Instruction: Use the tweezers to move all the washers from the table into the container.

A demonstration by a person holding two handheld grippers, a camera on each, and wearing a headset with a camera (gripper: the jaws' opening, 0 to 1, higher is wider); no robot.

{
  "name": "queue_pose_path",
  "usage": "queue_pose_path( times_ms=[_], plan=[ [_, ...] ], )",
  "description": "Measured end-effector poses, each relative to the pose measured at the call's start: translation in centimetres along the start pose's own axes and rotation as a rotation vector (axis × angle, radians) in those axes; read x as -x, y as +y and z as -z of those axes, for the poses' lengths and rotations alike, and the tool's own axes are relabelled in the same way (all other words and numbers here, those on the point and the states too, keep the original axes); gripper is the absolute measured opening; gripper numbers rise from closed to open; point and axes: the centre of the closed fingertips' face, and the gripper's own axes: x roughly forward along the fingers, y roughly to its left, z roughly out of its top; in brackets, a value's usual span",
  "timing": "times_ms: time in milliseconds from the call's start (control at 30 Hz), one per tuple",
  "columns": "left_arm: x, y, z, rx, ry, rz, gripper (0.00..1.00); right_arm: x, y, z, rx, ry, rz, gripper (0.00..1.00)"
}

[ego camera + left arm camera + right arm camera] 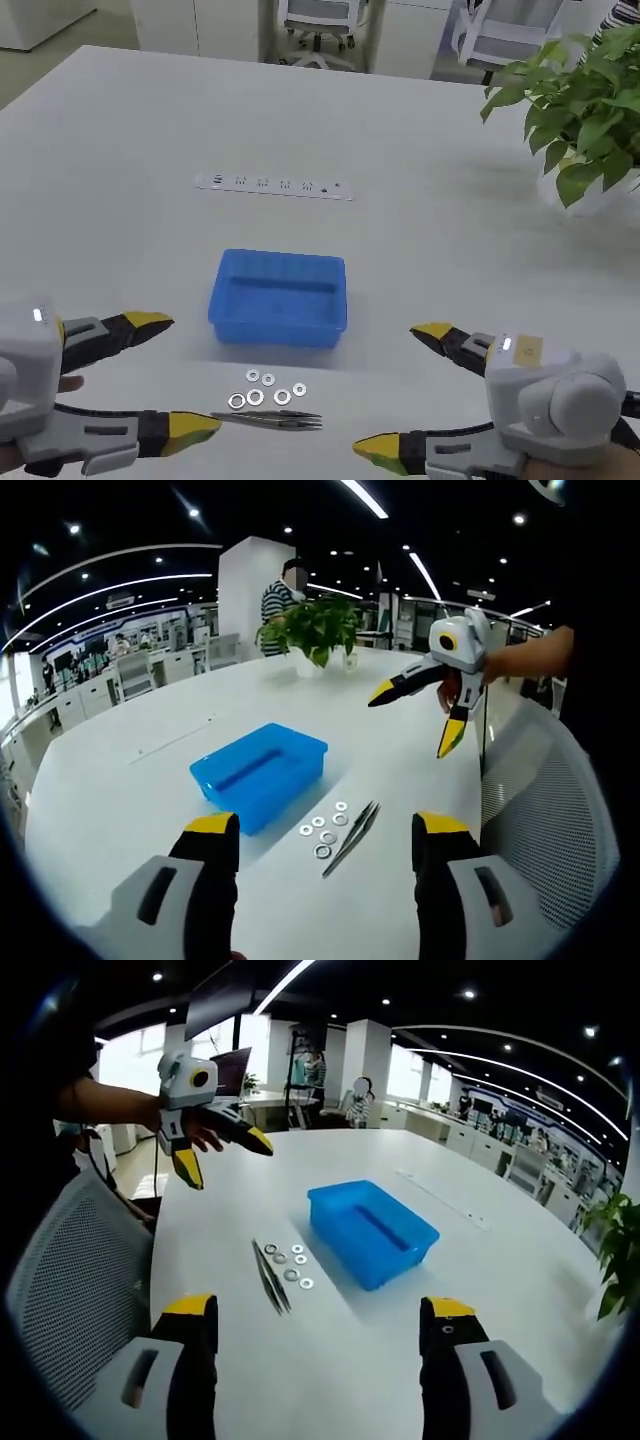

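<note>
I have both tools up over the near edge of the table (420,190), one on each side of the work. The left hand-held gripper (182,373) sits low at my left, its yellow-tipped jaws pointing inward toward the middle and spread wide with nothing between them. The right hand-held gripper (398,388) mirrors it on my right: jaws pointing inward, just as wide apart, also empty. From the left gripper view, the right one hangs above the table surface with its jaws angled forward and down. The tweezers (270,420) lie flat on the table between the two tools, apart from both. The washers (265,390) lie in a small loose cluster just beyond the tweezers, all on the table. The blue container (278,330) stands right behind them, near but not touching, and I see nothing inside it. A power strip (272,185) lies farther back, and a potted plant (580,100) stands at the far right.
</note>
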Motion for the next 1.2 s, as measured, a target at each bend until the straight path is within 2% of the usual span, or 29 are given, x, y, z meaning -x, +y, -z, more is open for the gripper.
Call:
queue_pose_path(
  times_ms=[300, 633, 767, 933, 1067, 1200],
  plan=[
    [-1.1, -0.5, 1.2, -0.056, 0.049, 0.054, 0.58, -1.9, 1.1, 0.3, 0.069, 0.027, -0.08, 0.76],
    [-2.1, -0.8, 3.1, -0.113, 0.137, 0.124, 0.46, -3.6, 2.1, 1.3, 0.162, 0.076, -0.162, 0.62],
    [-2.5, -1.0, 4.4, -0.149, 0.198, 0.167, 0.4, -4.2, 2.1, 1.9, 0.182, 0.109, -0.181, 0.52],
    [-3.1, -1.2, 4.9, -0.161, 0.221, 0.193, 0.36, -5.1, 2.4, 2.2, 0.165, 0.111, -0.205, 0.45],
    [-3.6, -1.1, 5.3, -0.18, 0.245, 0.206, 0.32, -5.9, 3.0, 2.4, 0.188, 0.126, -0.236, 0.37],
    [-4.0, -0.7, 5.9, -0.201, 0.273, 0.225, 0.29, -6.6, 3.4, 2.5, 0.202, 0.137, -0.263, 0.34]
  ],
)
